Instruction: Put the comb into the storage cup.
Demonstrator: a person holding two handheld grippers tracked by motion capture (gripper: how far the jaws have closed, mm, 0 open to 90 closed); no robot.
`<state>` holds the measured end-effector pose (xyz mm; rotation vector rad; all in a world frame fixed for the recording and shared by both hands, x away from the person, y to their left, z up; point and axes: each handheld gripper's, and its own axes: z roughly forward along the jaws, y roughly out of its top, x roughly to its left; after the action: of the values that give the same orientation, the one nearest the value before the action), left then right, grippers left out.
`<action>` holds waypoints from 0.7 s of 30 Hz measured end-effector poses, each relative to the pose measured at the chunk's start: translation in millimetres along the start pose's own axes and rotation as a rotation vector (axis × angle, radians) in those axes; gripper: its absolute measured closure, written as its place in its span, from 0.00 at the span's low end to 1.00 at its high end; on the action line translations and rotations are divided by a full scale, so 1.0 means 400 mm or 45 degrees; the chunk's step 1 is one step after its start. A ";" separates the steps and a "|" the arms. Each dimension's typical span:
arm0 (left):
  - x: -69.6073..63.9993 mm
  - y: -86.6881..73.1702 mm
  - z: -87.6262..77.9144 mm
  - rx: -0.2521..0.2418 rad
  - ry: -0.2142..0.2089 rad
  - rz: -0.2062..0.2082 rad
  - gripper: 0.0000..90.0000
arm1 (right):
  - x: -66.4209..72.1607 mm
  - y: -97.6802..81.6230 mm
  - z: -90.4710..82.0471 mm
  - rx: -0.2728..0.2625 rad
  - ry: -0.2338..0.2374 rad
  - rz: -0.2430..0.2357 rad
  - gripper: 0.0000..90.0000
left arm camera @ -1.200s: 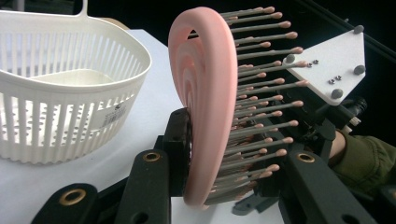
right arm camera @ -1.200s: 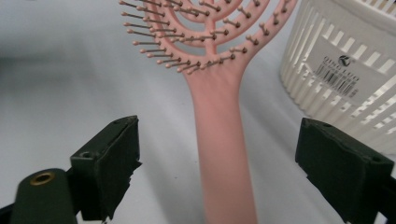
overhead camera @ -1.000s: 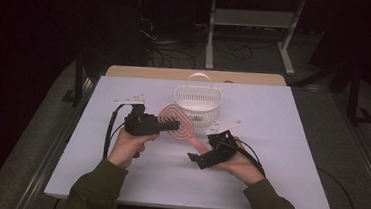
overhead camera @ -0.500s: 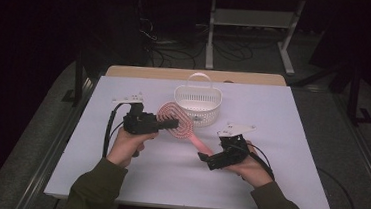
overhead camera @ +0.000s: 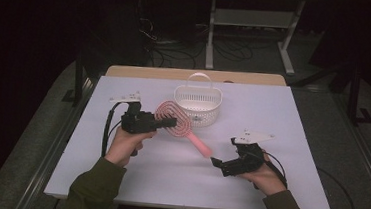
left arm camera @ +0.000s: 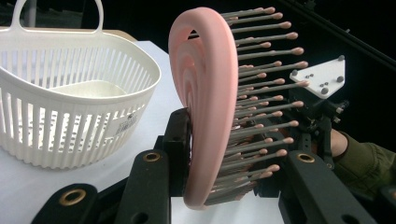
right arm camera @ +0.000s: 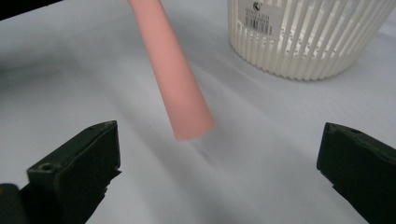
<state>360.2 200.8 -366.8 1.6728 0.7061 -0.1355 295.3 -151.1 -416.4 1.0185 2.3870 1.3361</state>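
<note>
Holding steady near the person's side of the bench (overhead camera: pixel 293 118): the right hand-held gripper (overhead camera: pixel 215 162) sits low over the white top, jaws wide apart with nothing between them, aimed at the free end of the pink handle. In the right gripper view that handle tip hangs just ahead of the gap, clear of both jaws (no contact that I can see).

Left hand-held gripper (overhead camera: pixel 171 124), a little farther out, is clamped on the head of the pink hairbrush (overhead camera: pixel 184 129), one jaw against the smooth back, the other in among the bristles. Brush is lifted off the surface, handle sloping down toward the right hand.

Beyond the brush: white slotted basket (overhead camera: pixel 197 105), upright, its inside bare in the left gripper view, carry handle up. The brush head is just beside its near wall.

Progress, as I judge it: pick-up done; brush not yet in the basket. Left to do is likely a carry over the rim and a release, possibly with the right hand steadying the handle.

Room: open surface all round both hands; bench edges well apart from the work. The basket's raised handle is the one thing to clear.
</note>
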 end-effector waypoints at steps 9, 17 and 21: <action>0.005 0.003 -0.011 -0.022 0.000 -0.012 0.72 | 0.000 -0.057 -0.011 0.058 -0.007 -0.003 0.00; 0.003 0.004 -0.016 -0.027 -0.002 -0.010 0.72 | 0.003 -0.092 -0.028 0.061 -0.021 -0.003 0.00; 0.005 0.005 -0.016 -0.031 -0.013 -0.016 0.72 | -0.010 -0.105 -0.038 0.045 -0.037 0.010 0.00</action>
<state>361.0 207.5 -364.4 1.6433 0.7081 -0.1436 271.2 -178.5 -442.8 1.0502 2.3962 1.2767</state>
